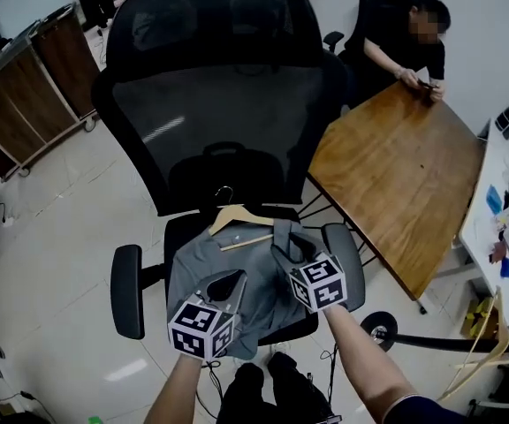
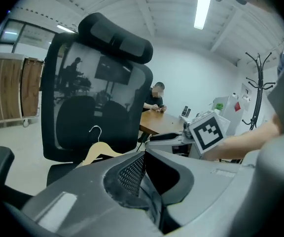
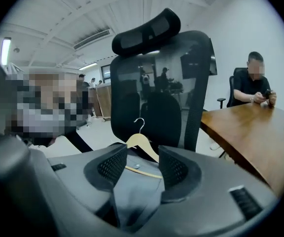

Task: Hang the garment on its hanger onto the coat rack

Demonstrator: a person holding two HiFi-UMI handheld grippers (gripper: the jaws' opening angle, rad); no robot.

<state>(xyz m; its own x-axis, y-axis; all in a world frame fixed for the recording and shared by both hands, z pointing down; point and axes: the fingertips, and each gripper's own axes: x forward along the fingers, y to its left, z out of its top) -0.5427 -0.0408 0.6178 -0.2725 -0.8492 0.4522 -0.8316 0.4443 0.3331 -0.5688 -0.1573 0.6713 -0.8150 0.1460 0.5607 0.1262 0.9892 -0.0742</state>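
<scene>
A grey garment (image 1: 237, 268) lies crumpled on the seat of a black mesh office chair (image 1: 228, 104). Its wooden hanger (image 1: 241, 219) rests at the garment's far end, hook toward the backrest. My left gripper (image 1: 231, 283) hovers over the garment's near left part; in the left gripper view its jaws (image 2: 144, 157) look shut with nothing seen between them. My right gripper (image 1: 285, 250) is over the garment's right side. In the right gripper view it (image 3: 143, 161) stands open, with grey cloth (image 3: 137, 189) and the hanger (image 3: 143, 143) showing in the gap. A black coat rack (image 2: 258, 83) stands far right.
A brown wooden table (image 1: 396, 175) stands right of the chair, with a person (image 1: 409, 51) seated at its far end. A white desk (image 1: 502, 201) with small items runs along the right edge. Wooden cabinets (image 1: 34, 87) stand at the left. Another wooden hanger (image 1: 480, 352) is at bottom right.
</scene>
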